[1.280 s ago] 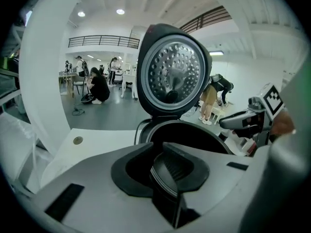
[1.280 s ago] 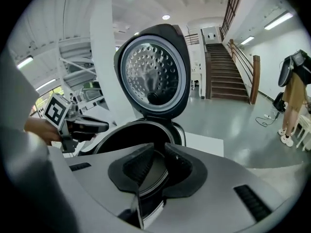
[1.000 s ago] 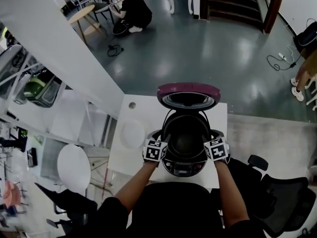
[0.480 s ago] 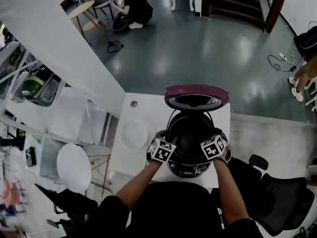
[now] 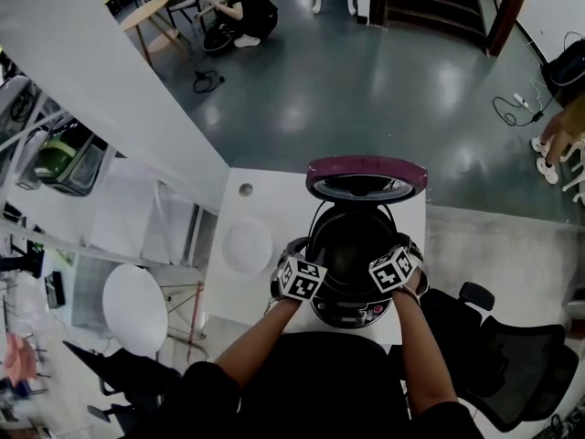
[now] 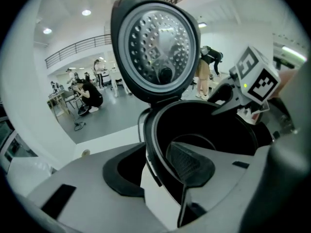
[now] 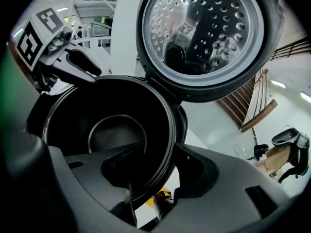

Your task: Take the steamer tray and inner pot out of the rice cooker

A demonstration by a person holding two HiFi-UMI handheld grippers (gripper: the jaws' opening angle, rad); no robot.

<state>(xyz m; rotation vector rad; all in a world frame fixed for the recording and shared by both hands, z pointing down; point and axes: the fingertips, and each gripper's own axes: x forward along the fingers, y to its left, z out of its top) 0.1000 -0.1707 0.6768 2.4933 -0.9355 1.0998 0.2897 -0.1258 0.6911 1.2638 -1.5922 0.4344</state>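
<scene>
White table point(image 5: 265, 210), open rice cooker point(image 5: 353, 310); left tool point(image 6: 158, 171), right tool point(image 7: 163, 174) straddle inner pot point(image 5: 352, 243) rim, jaws apart, just closing

Inner pot point(image 5: 352, 240) mouth at frame centre lay open from above. The raised lid point(image 5: 366, 177) stood along its upper edge and barred entry from that side. Left of the rice cooker point(image 5: 347, 311), the white table point(image 5: 274, 199) offered room, except for a pale round dish point(image 5: 247, 245). A black chair point(image 5: 521, 364) crowded the lower right.
</scene>
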